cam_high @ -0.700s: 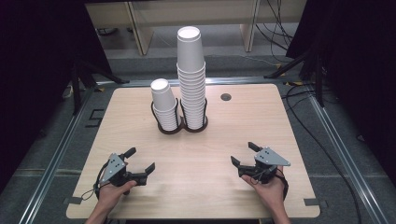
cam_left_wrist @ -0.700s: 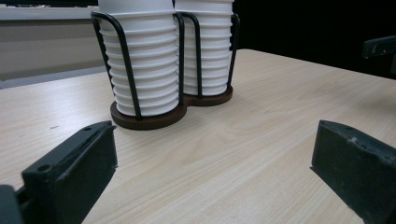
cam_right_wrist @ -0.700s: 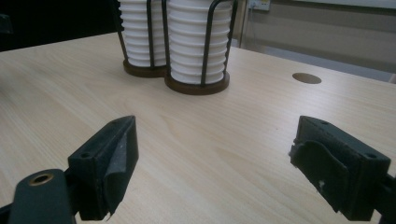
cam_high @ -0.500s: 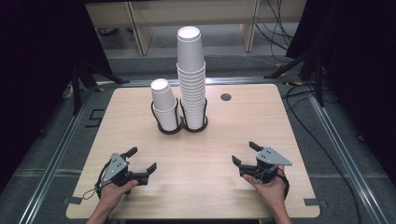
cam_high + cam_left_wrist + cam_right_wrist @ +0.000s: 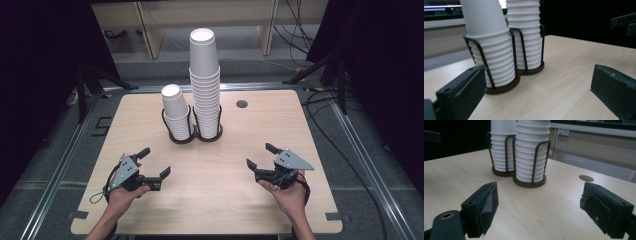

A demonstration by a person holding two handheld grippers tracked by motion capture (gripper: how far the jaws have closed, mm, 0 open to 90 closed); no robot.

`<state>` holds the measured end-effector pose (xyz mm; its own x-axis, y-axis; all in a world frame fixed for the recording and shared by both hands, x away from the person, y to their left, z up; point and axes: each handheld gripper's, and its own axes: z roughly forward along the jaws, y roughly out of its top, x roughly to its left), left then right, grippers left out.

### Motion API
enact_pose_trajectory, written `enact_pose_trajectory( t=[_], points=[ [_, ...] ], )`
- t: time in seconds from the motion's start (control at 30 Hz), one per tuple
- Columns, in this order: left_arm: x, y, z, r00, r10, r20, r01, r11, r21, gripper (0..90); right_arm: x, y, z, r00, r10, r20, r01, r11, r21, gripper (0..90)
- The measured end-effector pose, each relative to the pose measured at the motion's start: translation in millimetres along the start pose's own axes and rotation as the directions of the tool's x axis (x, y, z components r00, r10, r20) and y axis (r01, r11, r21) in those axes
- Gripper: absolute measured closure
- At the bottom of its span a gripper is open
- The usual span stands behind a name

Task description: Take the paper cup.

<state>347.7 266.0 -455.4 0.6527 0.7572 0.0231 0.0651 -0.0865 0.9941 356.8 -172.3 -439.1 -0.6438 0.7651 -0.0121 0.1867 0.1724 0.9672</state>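
Little has shifted: both hands stay low in frame. Left gripper (image 5: 153, 163) and right gripper (image 5: 260, 155) are held spread, empty. Cup stacks (image 5: 204, 80) should be approached squarely.

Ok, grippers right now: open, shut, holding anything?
Left gripper: open, holding nothing.
Right gripper: open, holding nothing.

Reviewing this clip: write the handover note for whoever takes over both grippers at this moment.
Left gripper: open, holding nothing, at the near left of the light wooden table.
Right gripper: open, holding nothing, near right.
Short stack of white paper cups and tall stack of white paper cups stand side by side in the black wire two-ring holder, mid-table toward the far side.
Done: no cup taken yet.
Left: likely reach in and start on the cups.
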Motion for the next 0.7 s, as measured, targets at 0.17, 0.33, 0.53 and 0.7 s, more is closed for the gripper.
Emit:
enact_pose_trajectory(
  t=[0.17, 0.33, 0.53, 0.7],
  points=[
    [-3.5, 34.4, 28.1, 0.9982, 0.031, 0.052, -0.029, 0.9988, -0.039, 0.0, -6.0, 36.9, 10.5, 0.9989, -0.046, -0.008, 0.046, 0.998, -0.039, 15.0],
    [-4.2, 63.7, 53.9, 0.9965, 0.046, 0.070, -0.040, 0.9958, -0.082, 0.0, -8.4, 70.4, 26.1, 0.9980, -0.052, -0.034, 0.049, 0.996, -0.077, 15.1],
    [4.1, 92.5, 84.4, 0.9962, 0.083, 0.029, -0.078, 0.9888, -0.127, 0.0, -6.6, 102.6, 44.2, 0.9968, -0.063, -0.050, 0.058, 0.992, -0.109, 15.0],
    [2.2, 114.6, 109.2, 0.9905, 0.137, 0.005, -0.136, 0.9844, -0.112, 0.0, -9.9, 129.6, 56.9, 0.9956, -0.078, -0.052, 0.071, 0.989, -0.130, 15.1]
  ],
)
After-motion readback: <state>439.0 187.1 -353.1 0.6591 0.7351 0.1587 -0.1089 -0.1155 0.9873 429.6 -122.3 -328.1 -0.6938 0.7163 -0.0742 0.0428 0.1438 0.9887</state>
